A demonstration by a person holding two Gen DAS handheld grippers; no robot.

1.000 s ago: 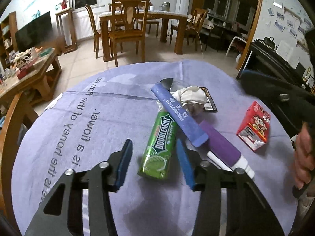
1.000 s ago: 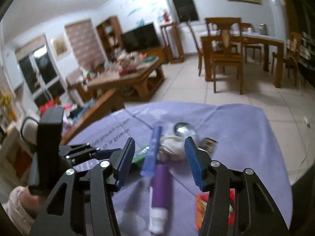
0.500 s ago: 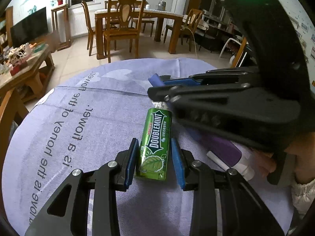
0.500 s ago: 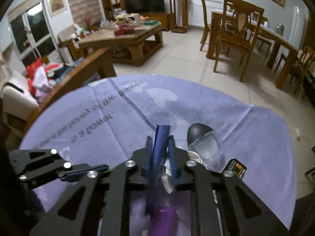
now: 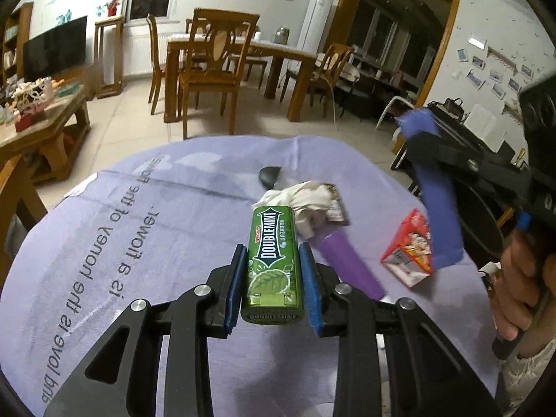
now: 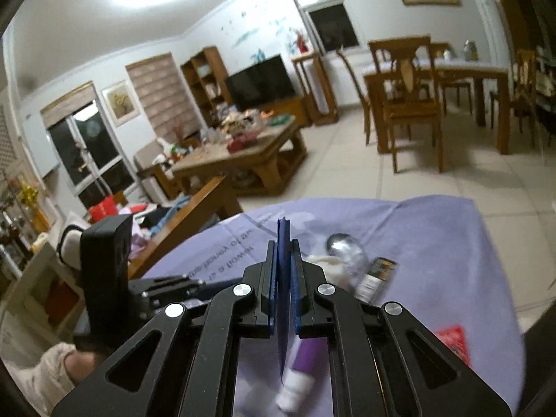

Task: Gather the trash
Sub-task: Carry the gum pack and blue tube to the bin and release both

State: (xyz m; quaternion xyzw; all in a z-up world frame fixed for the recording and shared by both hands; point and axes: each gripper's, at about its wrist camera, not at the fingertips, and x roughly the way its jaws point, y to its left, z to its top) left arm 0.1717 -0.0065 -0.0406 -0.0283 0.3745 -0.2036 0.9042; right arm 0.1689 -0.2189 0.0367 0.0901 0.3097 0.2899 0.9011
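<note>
Change since a second ago: your left gripper [image 5: 272,286], then wide apart around the green gum pack [image 5: 272,260], now has its fingers closed on the pack's long sides; your right gripper [image 6: 285,299], then wide above the blue sachet [image 5: 439,205], now pinches it and has lifted it off the worktop [image 5: 139,243].

Item, left: gum pack, lying lengthwise between the blue pads, near end flush with the pad bases, far end reaching beyond the tips toward the crumpled white tissue [image 5: 309,205]. Whether it rests on the cloth or is just clear of it cannot be told.

Item, right: blue sachet, held edge-on between narrow fingers, hanging free to the right over the red snack carton [image 5: 411,255].

Remaining on the worktop: purple tube [image 5: 347,266], tissue, carton, a dark-printed wrapper [image 5: 338,205], a clear plastic cup [image 6: 347,252].

Handling, as judged: keep both grips firm and raise the pack straight up before you carry it, so its far end does not drag the tissue. Keep the sachet's loose lower end clear of the carton. No bin is in view.
</note>
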